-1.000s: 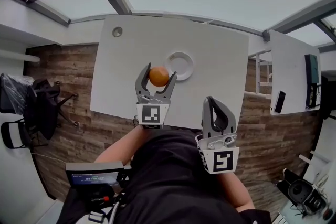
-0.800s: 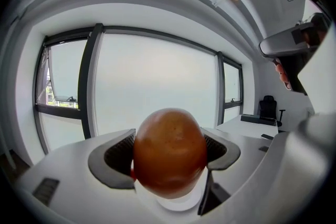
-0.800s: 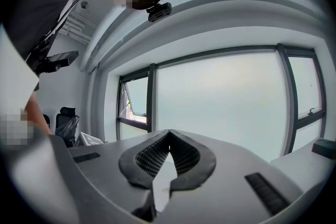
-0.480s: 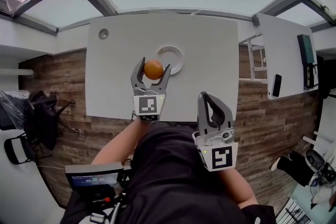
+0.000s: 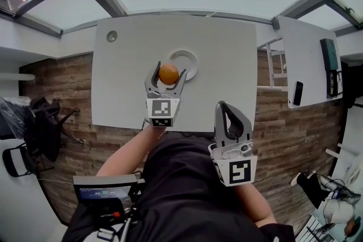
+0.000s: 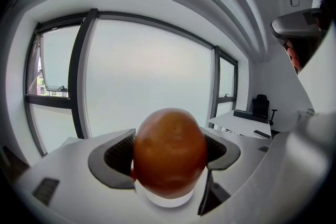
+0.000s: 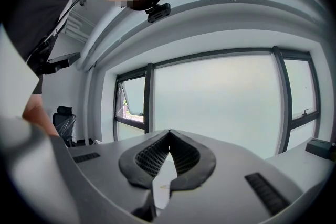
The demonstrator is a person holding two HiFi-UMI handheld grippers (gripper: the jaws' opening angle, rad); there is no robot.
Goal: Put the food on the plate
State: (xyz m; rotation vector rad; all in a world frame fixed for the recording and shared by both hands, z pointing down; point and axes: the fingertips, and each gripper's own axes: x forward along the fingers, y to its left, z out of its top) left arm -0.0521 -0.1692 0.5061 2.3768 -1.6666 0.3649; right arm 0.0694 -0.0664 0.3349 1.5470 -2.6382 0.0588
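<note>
An orange, egg-shaped piece of food (image 5: 168,73) sits between the jaws of my left gripper (image 5: 168,75), which is shut on it. In the left gripper view the food (image 6: 169,152) fills the space between the dark pads, and the white plate (image 6: 168,199) peeks out just below it. In the head view the white round plate (image 5: 187,62) lies on the white table (image 5: 221,76), just beyond and right of the held food. My right gripper (image 5: 229,113) hangs near my body past the table's front edge, its jaws shut with nothing in them (image 7: 167,152).
A small grey round cap (image 5: 112,36) sits at the table's far left corner. A second white table (image 5: 303,59) with a dark phone (image 5: 298,92) stands to the right. Office chairs (image 5: 39,122) stand on the wooden floor at the left.
My left gripper with the food has drawn closer to the plate and sunk a little. The right gripper has kept its place.
</note>
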